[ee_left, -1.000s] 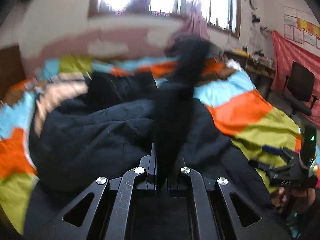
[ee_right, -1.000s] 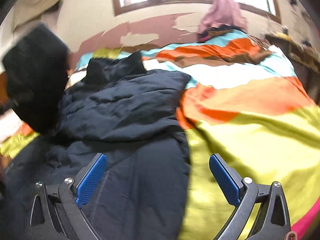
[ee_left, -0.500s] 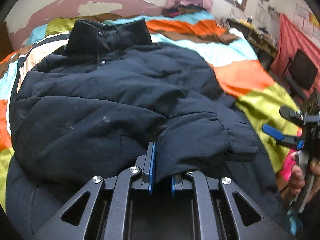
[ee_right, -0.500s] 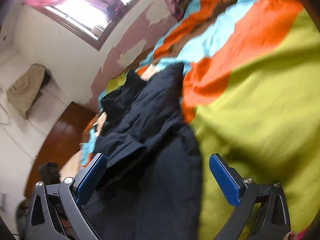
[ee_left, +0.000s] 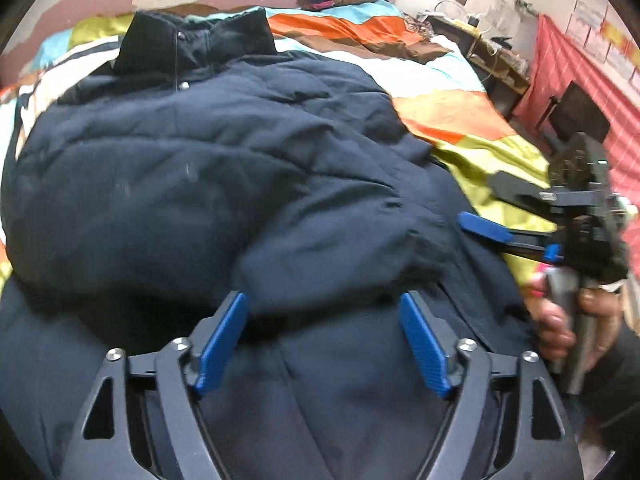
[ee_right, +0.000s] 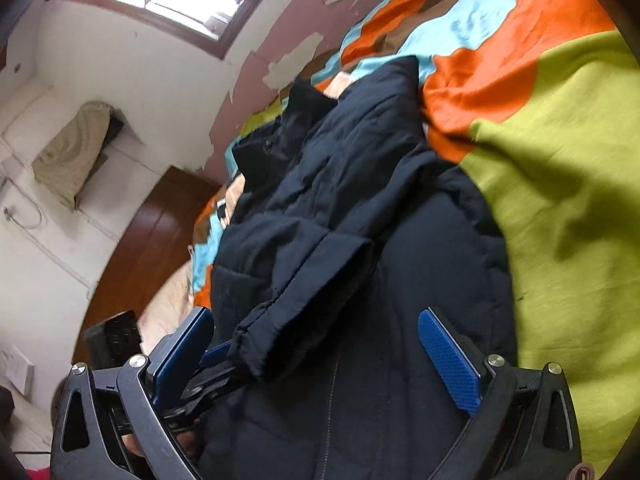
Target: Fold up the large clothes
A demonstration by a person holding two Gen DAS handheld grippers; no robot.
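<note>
Though laid across the jacket [ee_left: 208, 168], its sleeve [ee_left: 332, 248] may slide off; left gripper [ee_left: 324, 340] fingers just opened wide around it, right gripper [ee_right: 320, 356] wide, empty.

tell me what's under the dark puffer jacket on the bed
The dark puffer jacket lies on a patchwork bedspread of orange, lime, light blue and brown, which shows around its edges. A folded sleeve rests on its front. What lies directly beneath the jacket is covered.

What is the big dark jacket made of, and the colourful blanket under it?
The jacket looks like matte, dark navy woven fabric with soft padding inside: it puffs up between stitched lines. The blanket looks like soft, fuzzy fleece or cotton, without shine; its exact fibre is unclear.
</note>
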